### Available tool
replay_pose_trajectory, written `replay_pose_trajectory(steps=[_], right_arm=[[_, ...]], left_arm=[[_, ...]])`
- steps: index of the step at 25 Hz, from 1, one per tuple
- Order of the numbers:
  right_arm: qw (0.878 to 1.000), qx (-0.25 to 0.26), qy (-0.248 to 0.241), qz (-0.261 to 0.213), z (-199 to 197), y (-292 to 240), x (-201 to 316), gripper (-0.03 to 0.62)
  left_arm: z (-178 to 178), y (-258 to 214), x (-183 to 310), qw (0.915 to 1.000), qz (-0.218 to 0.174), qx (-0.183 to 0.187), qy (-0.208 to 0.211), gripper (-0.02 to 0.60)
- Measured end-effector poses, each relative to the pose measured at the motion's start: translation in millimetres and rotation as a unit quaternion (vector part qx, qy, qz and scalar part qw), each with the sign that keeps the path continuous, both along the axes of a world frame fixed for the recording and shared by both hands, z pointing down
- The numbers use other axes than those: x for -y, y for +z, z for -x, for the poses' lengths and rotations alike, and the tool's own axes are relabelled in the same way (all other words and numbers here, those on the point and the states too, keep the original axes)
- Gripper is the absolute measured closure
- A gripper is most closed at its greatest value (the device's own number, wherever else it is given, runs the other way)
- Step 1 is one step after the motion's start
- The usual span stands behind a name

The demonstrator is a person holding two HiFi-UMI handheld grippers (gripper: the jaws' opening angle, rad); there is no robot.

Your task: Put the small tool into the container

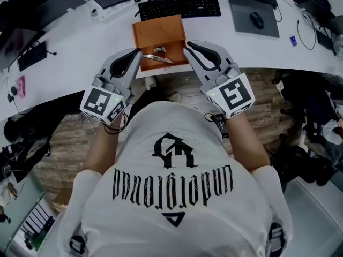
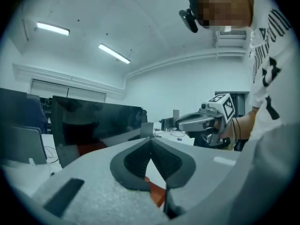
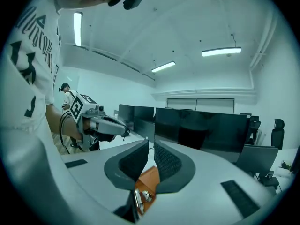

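Judging by how things lie, we take the placing step as done: the small tool (image 1: pixel 159 51) rests inside the orange container (image 1: pixel 155 32) at the near edge of the counter (image 1: pixel 75 58), just this side of the keyboard (image 1: pixel 179 7). Our left gripper (image 1: pixel 140 51) flanks the container, jaws clenched on nothing. Our right gripper (image 1: pixel 186 47) flanks the other side, jaws a slit apart and empty. Next we need only draw both clear without nudging the container.

A long white curved desk (image 1: pixel 75 52) is set over a brown plank-patterned floor (image 1: pixel 64 143). A black keyboard (image 1: pixel 179 7) and a grey mouse mat (image 1: pixel 241 23) are placed along its far edge. Dark flat monitors (image 3: pixel 201 130) are ranged beneath white ceiling strip lights (image 3: pixel 221 52).
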State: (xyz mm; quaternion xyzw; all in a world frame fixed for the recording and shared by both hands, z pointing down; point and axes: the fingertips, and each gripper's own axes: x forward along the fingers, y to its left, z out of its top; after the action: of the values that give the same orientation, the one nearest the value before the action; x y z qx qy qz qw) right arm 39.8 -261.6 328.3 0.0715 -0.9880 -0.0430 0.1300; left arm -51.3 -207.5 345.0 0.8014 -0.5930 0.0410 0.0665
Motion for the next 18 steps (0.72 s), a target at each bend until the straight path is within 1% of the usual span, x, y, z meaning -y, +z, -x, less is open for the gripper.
replay_pose_trajectory(steps=[2, 3, 7, 9, 13, 18], right_arm=[[1.000, 0.019, 0.000, -0.009, -5, -17, -3, 0.554], [1.000, 0.027, 0.000, -0.012, -8, -25, -5, 0.559], [0.998, 0.062, 0.006, -0.027, -14, -50, -10, 0.579], [0.997, 0.076, 0.012, -0.031, -15, -58, -11, 0.579], [0.996, 0.084, 0.011, -0.031, -12, -63, -14, 0.580], [0.996, 0.083, 0.006, -0.026, -9, -60, -27, 0.579]], left_arm=[[-1, -12, 0, 0.9999, -0.013, 0.009, -0.001, 0.568], [-1, -17, 0, 0.9998, -0.018, 0.008, -0.003, 0.568], [3, -32, -6, 0.9992, -0.034, -0.012, -0.016, 0.568], [4, -38, -10, 0.9989, -0.042, -0.013, -0.019, 0.568], [9, -43, -22, 0.9985, -0.041, -0.018, -0.031, 0.568], [16, -44, -43, 0.9982, -0.040, -0.015, -0.041, 0.568]])
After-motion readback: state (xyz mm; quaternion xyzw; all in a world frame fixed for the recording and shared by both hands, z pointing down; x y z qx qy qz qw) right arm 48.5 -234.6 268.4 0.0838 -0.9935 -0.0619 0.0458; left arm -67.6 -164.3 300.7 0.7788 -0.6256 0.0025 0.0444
